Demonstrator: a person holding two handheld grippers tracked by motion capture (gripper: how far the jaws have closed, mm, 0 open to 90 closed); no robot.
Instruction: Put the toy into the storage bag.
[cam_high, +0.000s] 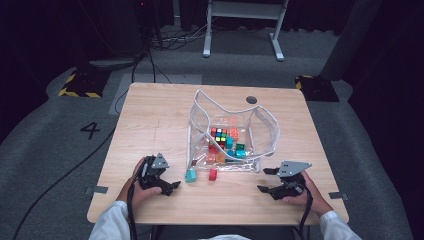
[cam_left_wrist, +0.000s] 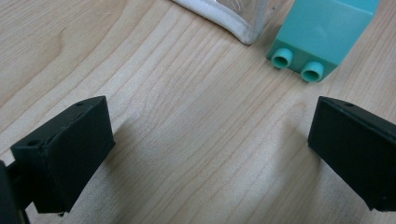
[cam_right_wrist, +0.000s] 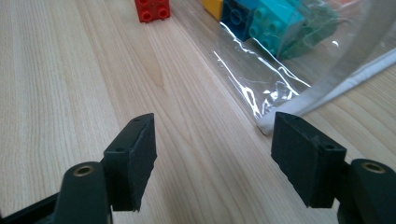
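Low in the high view, a teal brick (cam_high: 190, 175) and a red brick (cam_high: 213, 174) lie on the desk (cam_high: 150, 120) just beside the clear bag (cam_high: 230, 135). Both look light, stiff and slick; pinch their flat sides. Left gripper (cam_high: 172, 186) and right gripper (cam_high: 265, 180) are spread, empty. Smooth wood desk, grey carpet, dark room.

A light wooden table (cam_high: 150, 125) with a visible grain is set on grey carpeted floor (cam_high: 50, 145). A small dark round hole (cam_high: 251, 100) is cut near the table's far edge. The number 4 (cam_high: 90, 130) is marked on the carpet to the left. Black cables (cam_high: 150, 60) are trailed across the floor beyond the table. Two black bases with yellow and black hazard stripes (cam_high: 80, 85) are placed at the left and right. A white metal frame on two feet (cam_high: 242, 27) is seen at the back. The surroundings are kept dark.
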